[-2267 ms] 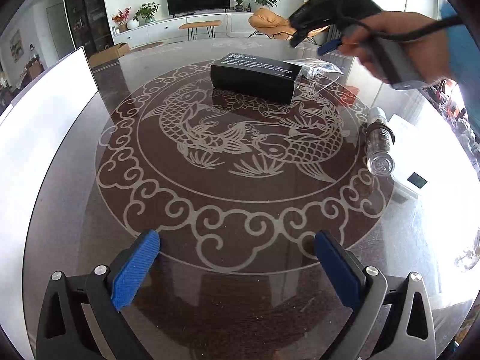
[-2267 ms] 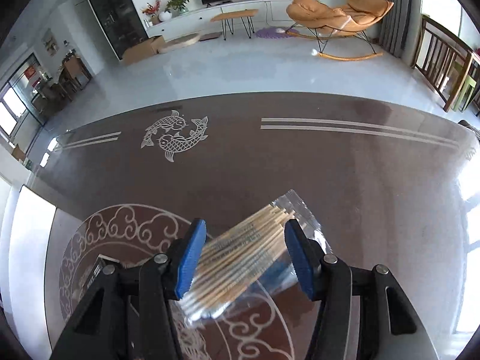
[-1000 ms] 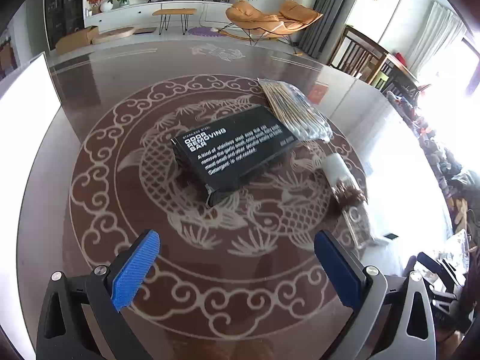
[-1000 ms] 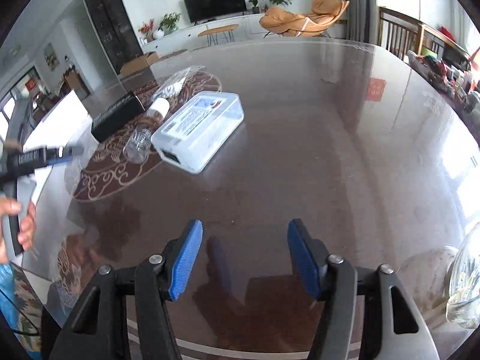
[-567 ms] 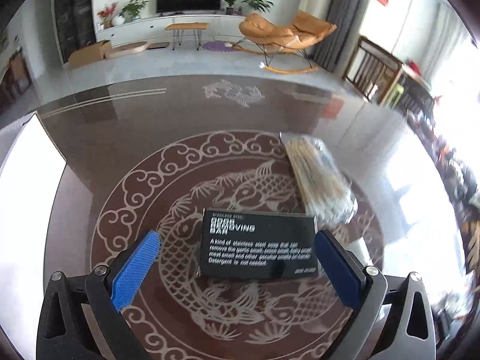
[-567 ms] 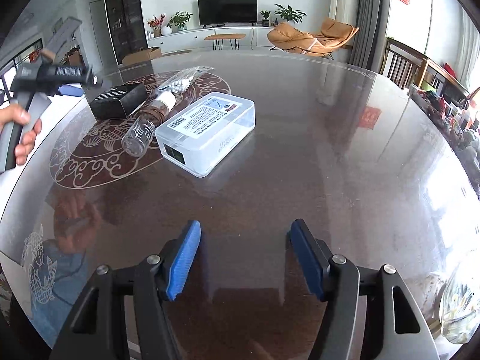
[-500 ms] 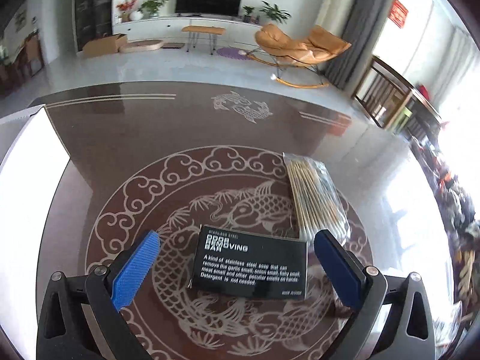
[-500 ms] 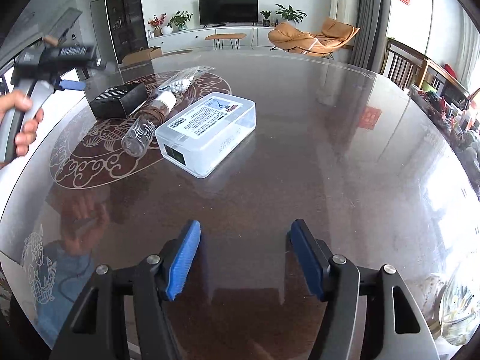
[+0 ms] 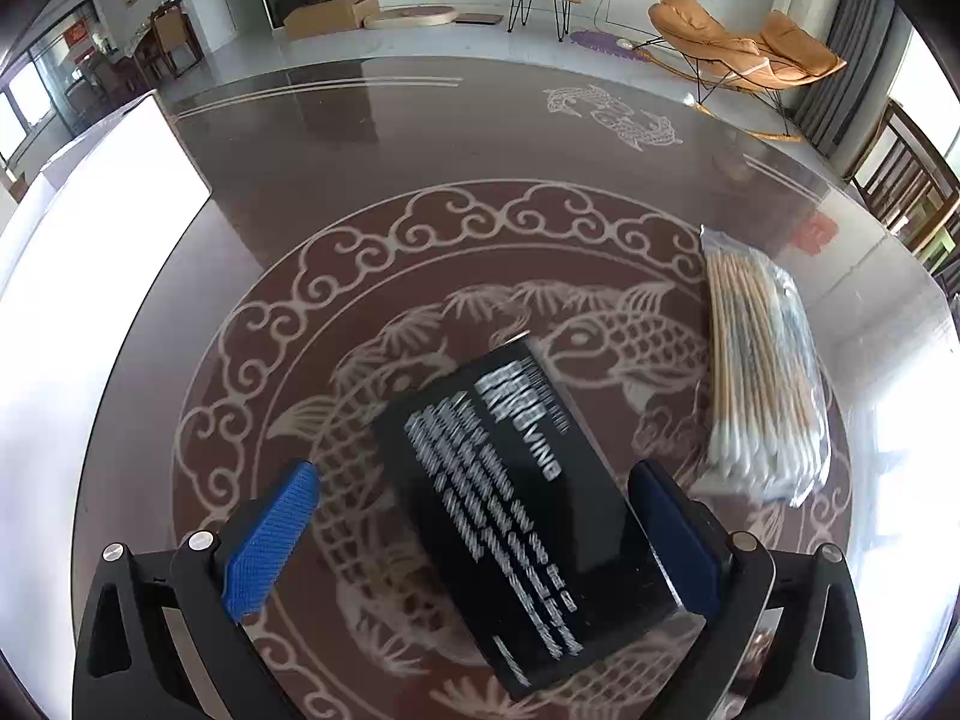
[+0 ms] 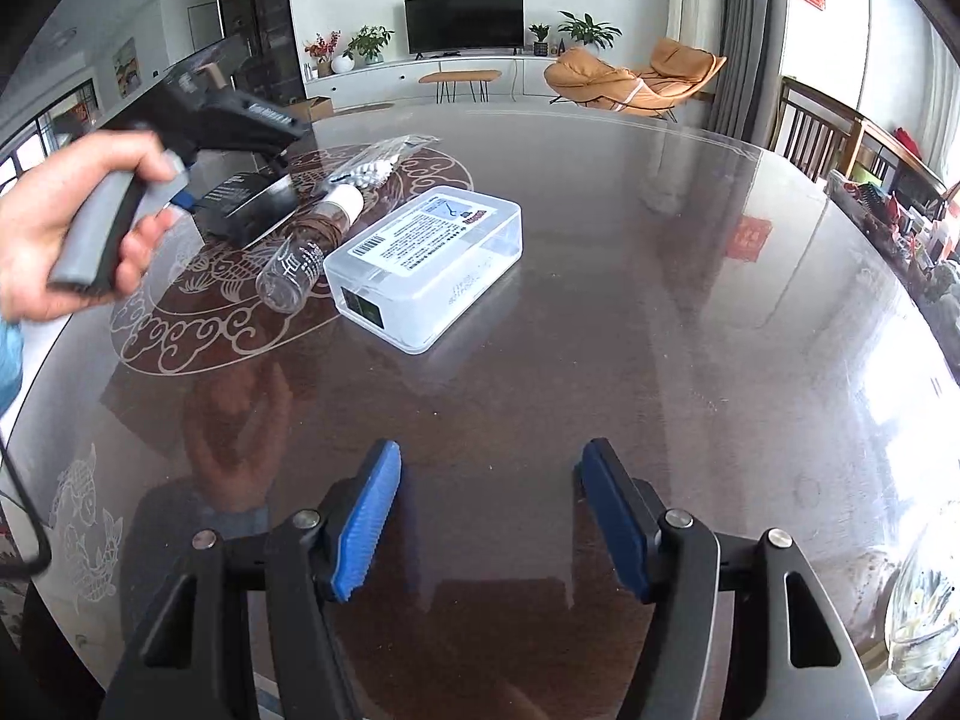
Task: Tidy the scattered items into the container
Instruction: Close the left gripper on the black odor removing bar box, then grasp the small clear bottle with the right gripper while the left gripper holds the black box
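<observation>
A black box with white print [image 9: 522, 498] lies slantwise on the table, between the wide-apart fingers of my left gripper [image 9: 471, 540]. Its right edge runs close to the right pad [image 9: 672, 540]; the left pad [image 9: 270, 540] stands apart from it. A bag of cotton swabs [image 9: 762, 384] lies to its right. In the right wrist view a clear plastic container [image 10: 426, 264] with a label on top sits mid-table. Next to it lie a small clear bottle [image 10: 306, 246], the black box [image 10: 240, 204] and the swab bag [image 10: 372, 165]. My right gripper [image 10: 489, 516] hangs open over bare table, nearer than the container.
A hand [image 10: 54, 228] holds the left gripper's handle above the black box. A white panel [image 9: 90, 240] lies at the table's left edge. A glass jar [image 10: 918, 612] stands at the near right. Wooden chairs [image 10: 828, 138] line the far right side.
The left gripper has come closer over the black box and rolled, so the box now lies slantwise between its fingers. The right gripper has lifted slightly and stays open.
</observation>
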Tool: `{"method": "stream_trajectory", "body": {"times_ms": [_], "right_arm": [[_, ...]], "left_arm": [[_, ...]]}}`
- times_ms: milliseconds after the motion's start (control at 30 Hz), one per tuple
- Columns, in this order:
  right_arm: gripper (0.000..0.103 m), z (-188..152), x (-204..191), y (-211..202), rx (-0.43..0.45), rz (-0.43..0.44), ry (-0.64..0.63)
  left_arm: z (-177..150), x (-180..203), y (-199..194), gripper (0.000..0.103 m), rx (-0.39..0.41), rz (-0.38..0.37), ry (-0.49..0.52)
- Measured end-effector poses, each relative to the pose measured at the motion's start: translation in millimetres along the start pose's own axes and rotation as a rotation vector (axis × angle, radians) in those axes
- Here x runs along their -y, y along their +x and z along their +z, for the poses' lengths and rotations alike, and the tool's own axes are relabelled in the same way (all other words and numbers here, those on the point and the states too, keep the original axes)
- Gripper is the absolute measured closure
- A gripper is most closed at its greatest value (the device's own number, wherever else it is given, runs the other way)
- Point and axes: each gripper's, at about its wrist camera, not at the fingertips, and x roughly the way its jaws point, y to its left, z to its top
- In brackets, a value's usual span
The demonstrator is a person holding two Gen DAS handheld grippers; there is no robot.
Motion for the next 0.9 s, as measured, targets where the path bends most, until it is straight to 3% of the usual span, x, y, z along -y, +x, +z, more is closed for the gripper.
{"method": "stream_trajectory", "body": {"times_ms": [100,233,367,500,533,600,633,767,900], "right_arm": [[0.038,0,2,-2,0.004,0.012,0.009],[0.038,0,1,-3,0.004,0.009,0.009],[0.038,-1,-1,-3,0.002,0.005,0.003],[0.038,-1,1,-4,0.006,0.018,0.014],[0.038,-1,2,-4,0.007,0.020,0.016],[0.038,-1,2,-5,0.008,0.022,0.018],[0.038,-1,2,-5,0.007,0.021,0.017],[0.038,0,-2,-4,0.000,-0.002,0.000],[0.038,-1,-4,-5,-0.004,-0.004,-0.012]], "left_arm": [[-16,-21,-2,0.000,0.000,-0.043,0.011],[-11,-20,2,0.000,-0.007,-0.098,0.074],[3,2,13,0.000,0.007,-0.107,0.225],[6,7,23,0.000,-0.032,-0.182,0.355],[2,6,21,0.000,-0.011,-0.187,0.378],[-6,-1,13,0.031,0.040,-0.197,0.389],[-9,-6,9,0.039,0.056,-0.197,0.376],[-28,-28,-1,0.043,0.075,-0.211,0.301],[-79,-43,-19,0.043,0.104,-0.201,0.302]]}}
